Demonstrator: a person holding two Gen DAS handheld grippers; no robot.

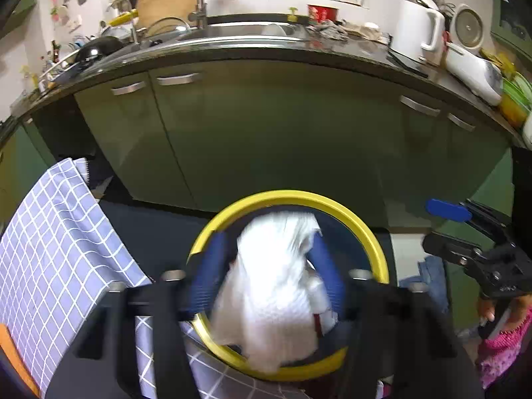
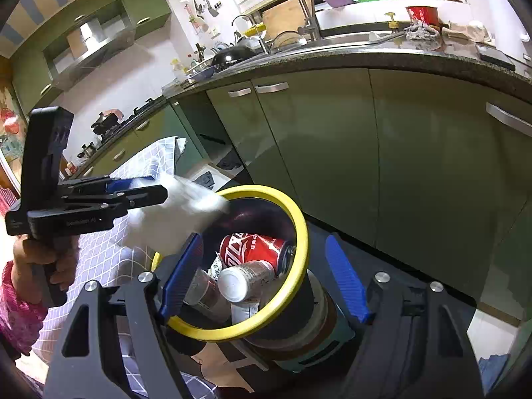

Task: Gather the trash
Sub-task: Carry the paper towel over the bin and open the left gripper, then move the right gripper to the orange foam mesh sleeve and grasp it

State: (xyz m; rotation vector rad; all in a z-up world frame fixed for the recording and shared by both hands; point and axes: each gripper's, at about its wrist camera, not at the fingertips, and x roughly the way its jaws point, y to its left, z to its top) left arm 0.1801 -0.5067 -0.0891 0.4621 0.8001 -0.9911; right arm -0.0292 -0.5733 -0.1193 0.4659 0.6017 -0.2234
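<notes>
We see the trash bin standing on the floor in front of the cabinet doors, below the desk edge. Inside the bin a can lies on its side, with a bottle lying just in front of it, touching it. To the bin's left the checked cloth hangs, its lower part beside the bin's rim. The crumpled paper towel sits over the bin's opening, between the left gripper's fingers. The right gripper hovers over the bin's near rim. On the desk, the sink lies at the back, and the kettle stands towards the right end.
</notes>
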